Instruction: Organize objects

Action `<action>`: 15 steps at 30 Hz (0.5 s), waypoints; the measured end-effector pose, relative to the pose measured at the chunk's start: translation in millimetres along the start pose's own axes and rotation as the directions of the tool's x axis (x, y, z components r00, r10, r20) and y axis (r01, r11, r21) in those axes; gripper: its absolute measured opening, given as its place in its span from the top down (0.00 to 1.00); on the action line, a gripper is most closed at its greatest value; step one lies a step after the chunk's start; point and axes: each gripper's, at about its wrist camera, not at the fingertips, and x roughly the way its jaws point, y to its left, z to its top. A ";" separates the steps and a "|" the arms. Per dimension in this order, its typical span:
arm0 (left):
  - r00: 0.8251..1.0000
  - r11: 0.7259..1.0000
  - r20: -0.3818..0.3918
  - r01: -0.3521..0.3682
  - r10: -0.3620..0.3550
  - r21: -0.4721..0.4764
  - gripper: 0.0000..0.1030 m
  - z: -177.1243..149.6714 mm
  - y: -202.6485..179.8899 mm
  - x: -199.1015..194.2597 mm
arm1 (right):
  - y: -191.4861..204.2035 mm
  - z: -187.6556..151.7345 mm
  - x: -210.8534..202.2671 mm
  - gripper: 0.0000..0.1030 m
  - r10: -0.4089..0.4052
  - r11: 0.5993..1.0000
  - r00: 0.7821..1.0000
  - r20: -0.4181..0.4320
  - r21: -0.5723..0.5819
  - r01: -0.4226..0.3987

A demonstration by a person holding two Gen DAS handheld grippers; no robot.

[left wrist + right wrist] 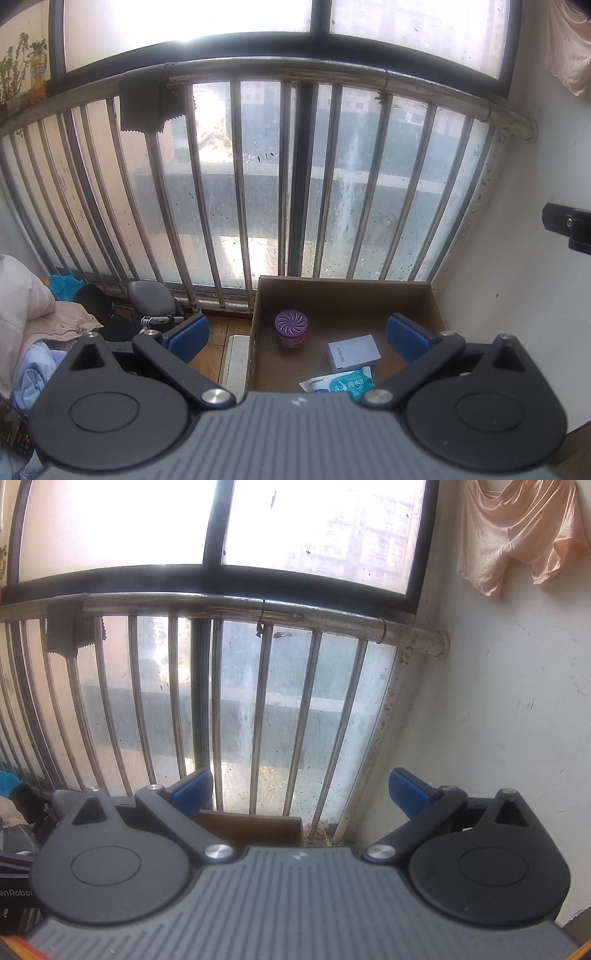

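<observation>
Black hand-held gripper [297, 341], blue pads [190, 332]

The left wrist view looks forward and down over its own spread blue fingers [188, 334] into an open cardboard box [343, 295] set in the corner where the metal railing [258, 70] meets the white wall [535, 295], close enough to see the box floor. The right wrist view sits higher and faces more level (only the far edge of the box [255, 829] shows above its body), looking at the railing [236, 603] and wall [498, 701]. Both views share the railing, the dark cloth [149, 101] draped on it [70, 631], the window and a hanging peach garment [517, 531].
</observation>
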 end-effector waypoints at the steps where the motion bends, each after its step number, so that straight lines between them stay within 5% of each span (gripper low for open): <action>1: 1.000 1.000 0.005 -0.003 0.003 0.001 0.00 1.4 0.6 -0.3 | 1.0 1.6 0.2 0.01 0.000 1.000 1.000 0.004 -0.002 0.000; 8: 1.000 1.000 0.019 -0.021 0.021 -0.015 0.00 5.1 7.1 0.0 | 5.1 9.7 -0.1 0.01 0.025 1.000 0.999 0.037 0.012 -0.026; 15: 0.998 0.998 -0.016 -0.061 0.060 -0.028 0.00 -3.5 18.2 7.8 | 16.8 -0.8 15.4 0.01 0.074 0.997 0.996 -0.045 0.021 -0.074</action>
